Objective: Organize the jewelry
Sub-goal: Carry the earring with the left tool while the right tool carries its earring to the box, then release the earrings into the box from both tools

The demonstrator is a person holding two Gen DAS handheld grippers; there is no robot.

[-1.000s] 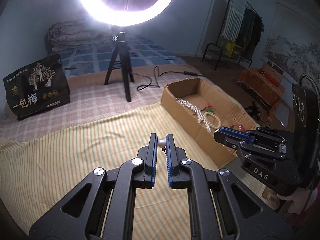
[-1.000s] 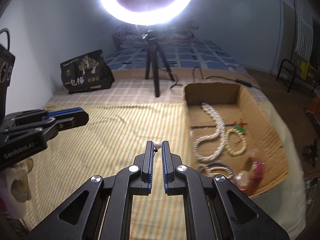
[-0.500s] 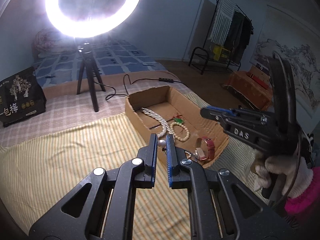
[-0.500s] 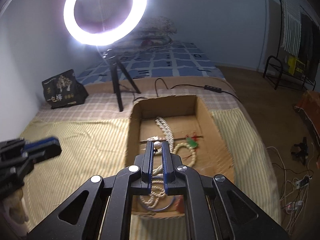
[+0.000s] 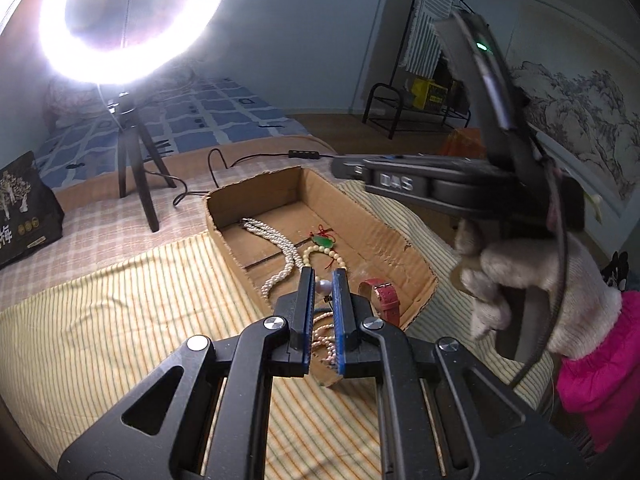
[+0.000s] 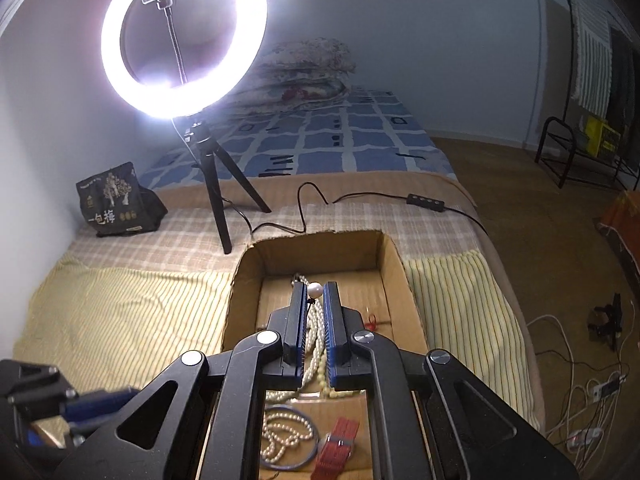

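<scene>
A shallow cardboard box (image 5: pixel 384 232) (image 6: pixel 316 250) lies on the striped cloth. It holds a white pearl necklace (image 5: pixel 280 248) (image 6: pixel 316 344), a cream bead bracelet with a green pendant (image 5: pixel 322 242), a red watch (image 5: pixel 386 300) (image 6: pixel 338 444) and a blue bangle (image 6: pixel 288 436). My left gripper (image 5: pixel 323 280) is shut on a small pearl earring (image 5: pixel 323 287) above the box's near end. My right gripper (image 6: pixel 315 292) is shut on another pearl earring (image 6: pixel 315 290) over the box's middle. The right gripper (image 5: pixel 344 168) also shows in the left wrist view, above the box's far right.
A lit ring light on a black tripod (image 6: pixel 218 200) stands behind the box with its cable (image 6: pixel 360 200) running right. A black snack bag (image 6: pixel 116 204) sits at the back left. A blue quilt and folded bedding (image 6: pixel 304 64) lie beyond. The floor is to the right.
Both grippers have moved right from over the striped cloth to above the cardboard box, each still holding its pearl earring. The right gripper has gone further over the box.
</scene>
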